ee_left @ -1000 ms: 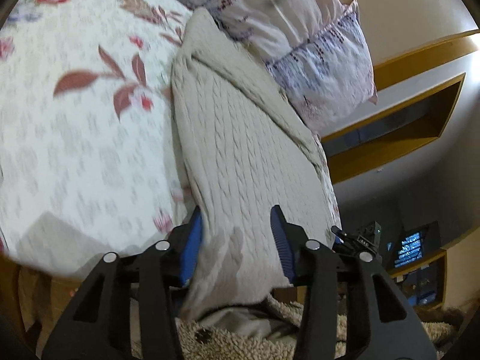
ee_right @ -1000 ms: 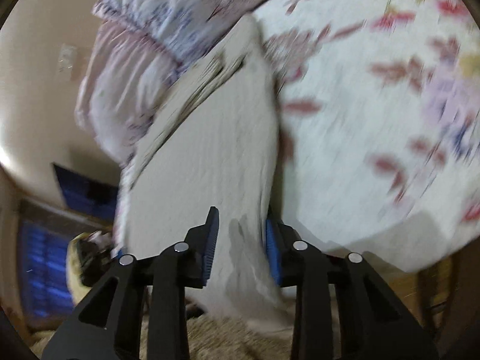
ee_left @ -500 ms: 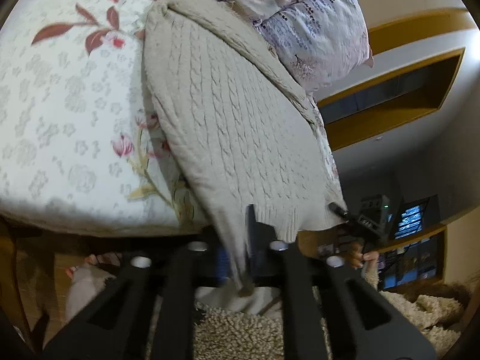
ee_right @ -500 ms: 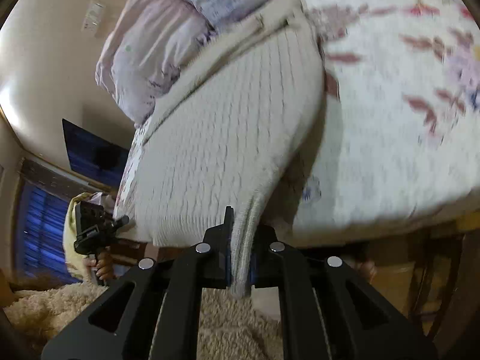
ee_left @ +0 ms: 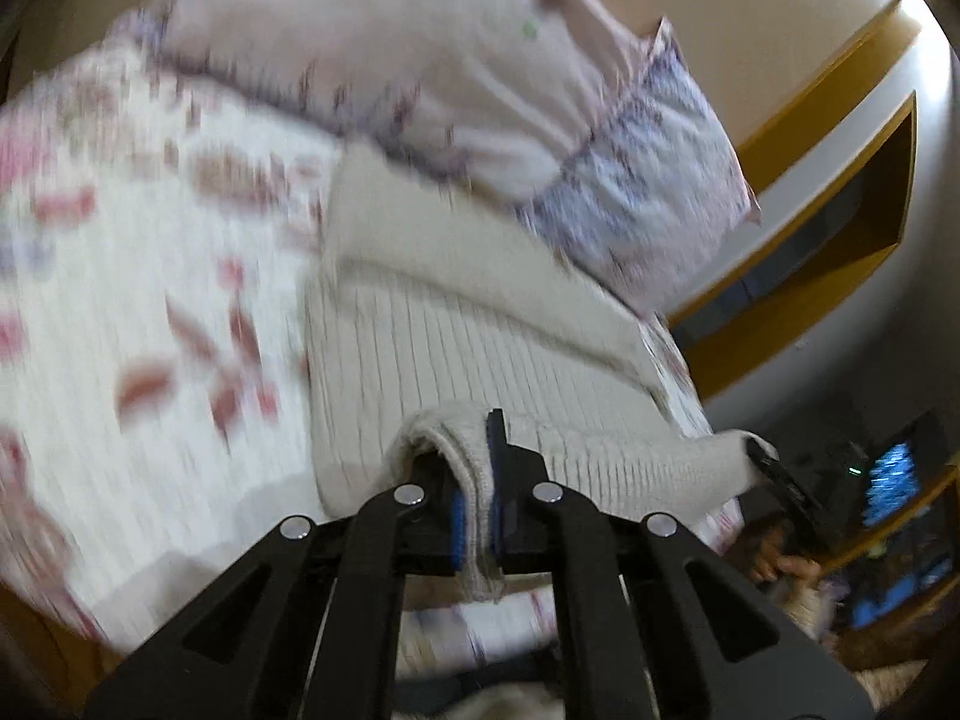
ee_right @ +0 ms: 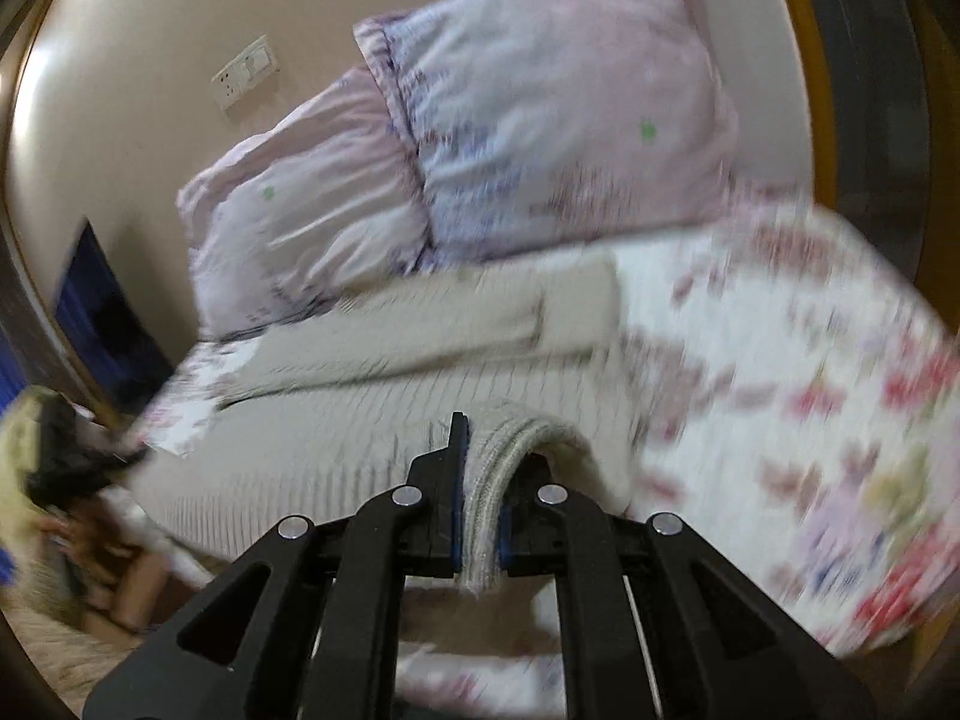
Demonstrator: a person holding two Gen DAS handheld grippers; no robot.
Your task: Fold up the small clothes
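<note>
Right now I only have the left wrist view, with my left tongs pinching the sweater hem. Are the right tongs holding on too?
Observer: Yes. In the right wrist view the right tongs are shut on a fold of the cream knit sweater.
Operator: What is on the wall behind the pillows?
Observer: A white switch plate, up and left of the pink pillow.
Operator: Is the far end of the sweater lifted?
Observer: No. From the right side it lies flat on the floral bedspread, just in front of the second, purple-patterned pillow.
</note>
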